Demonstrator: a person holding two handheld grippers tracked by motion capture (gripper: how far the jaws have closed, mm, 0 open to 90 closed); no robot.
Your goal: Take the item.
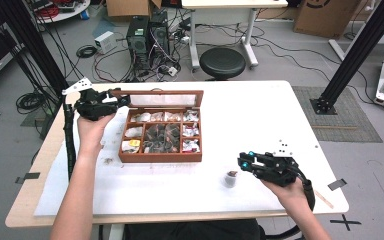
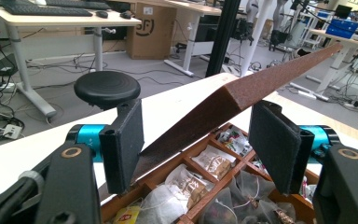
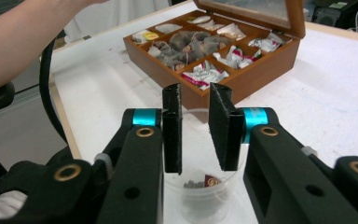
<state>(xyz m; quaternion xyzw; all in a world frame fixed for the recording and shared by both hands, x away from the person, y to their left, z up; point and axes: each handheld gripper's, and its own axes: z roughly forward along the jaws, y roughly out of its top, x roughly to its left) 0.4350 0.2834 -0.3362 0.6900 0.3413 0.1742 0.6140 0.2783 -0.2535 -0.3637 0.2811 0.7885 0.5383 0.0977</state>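
A wooden tea box (image 1: 160, 157) with several compartments of tea bags stands on the table, its glass lid (image 1: 165, 100) raised. My left gripper (image 1: 122, 97) is at the lid's left corner. In the left gripper view the brown lid edge (image 2: 270, 74) runs between the jaws of the left gripper (image 2: 198, 116); the left pad (image 2: 123, 144) is against it and the right pad stands apart. My right gripper (image 1: 242, 162) hovers by a small clear cup (image 1: 231, 178). The right gripper (image 3: 196, 93) is slightly open over the cup (image 3: 205, 200), which holds a tea bag (image 3: 212, 181).
The box (image 3: 242, 77) lies beyond the cup, with white table (image 1: 260, 115) between and to the right. A black stool (image 1: 222, 62) stands behind the table, with computer towers (image 1: 147, 35) and cables on the floor. A black frame post (image 1: 360, 50) rises at the right.
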